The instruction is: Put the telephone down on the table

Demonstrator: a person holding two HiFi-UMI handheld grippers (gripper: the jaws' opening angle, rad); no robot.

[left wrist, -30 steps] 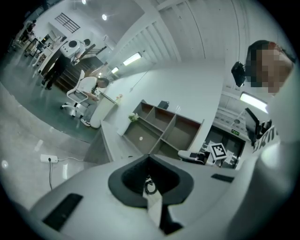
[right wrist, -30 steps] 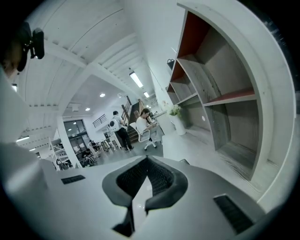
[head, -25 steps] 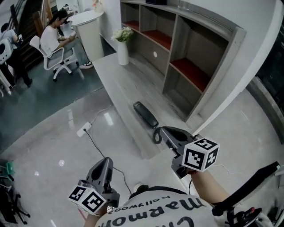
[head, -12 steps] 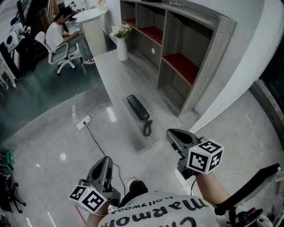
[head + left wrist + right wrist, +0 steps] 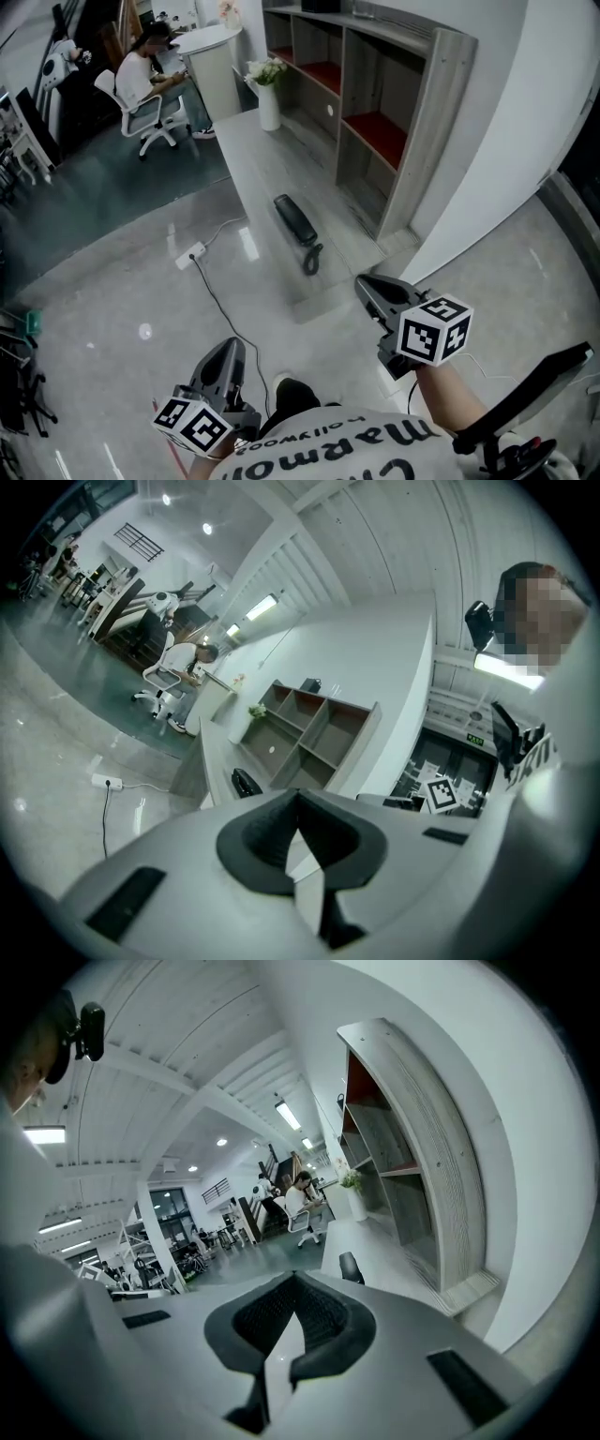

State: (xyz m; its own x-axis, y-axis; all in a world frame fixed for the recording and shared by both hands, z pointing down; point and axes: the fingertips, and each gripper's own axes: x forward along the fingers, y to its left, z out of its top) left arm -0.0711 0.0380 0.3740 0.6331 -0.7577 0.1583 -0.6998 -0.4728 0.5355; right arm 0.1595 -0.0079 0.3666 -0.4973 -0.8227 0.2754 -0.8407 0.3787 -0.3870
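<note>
The black telephone (image 5: 295, 220) lies flat on the long grey table (image 5: 248, 150), its coiled cord (image 5: 312, 260) curling toward the near end. It also shows small in the left gripper view, telephone (image 5: 246, 782), and in the right gripper view, telephone (image 5: 350, 1267). My right gripper (image 5: 362, 282) hangs off the table's near end, well short of the cord, shut and empty; right gripper (image 5: 296, 1281) tips meet. My left gripper (image 5: 232, 345) is lower left over the floor, left gripper (image 5: 298, 797) shut with nothing in it.
A grey shelf unit (image 5: 375, 122) with red-backed compartments stands along the table's right side. A white vase of flowers (image 5: 268, 94) sits at the far end. A power strip (image 5: 192, 253) and its cable lie on the glossy floor. A person sits on a white chair (image 5: 150, 108) far off.
Both grippers have drawn back from the table's near end. The right gripper, close beside the cord before, now stands apart from it. The telephone stays on the table.
</note>
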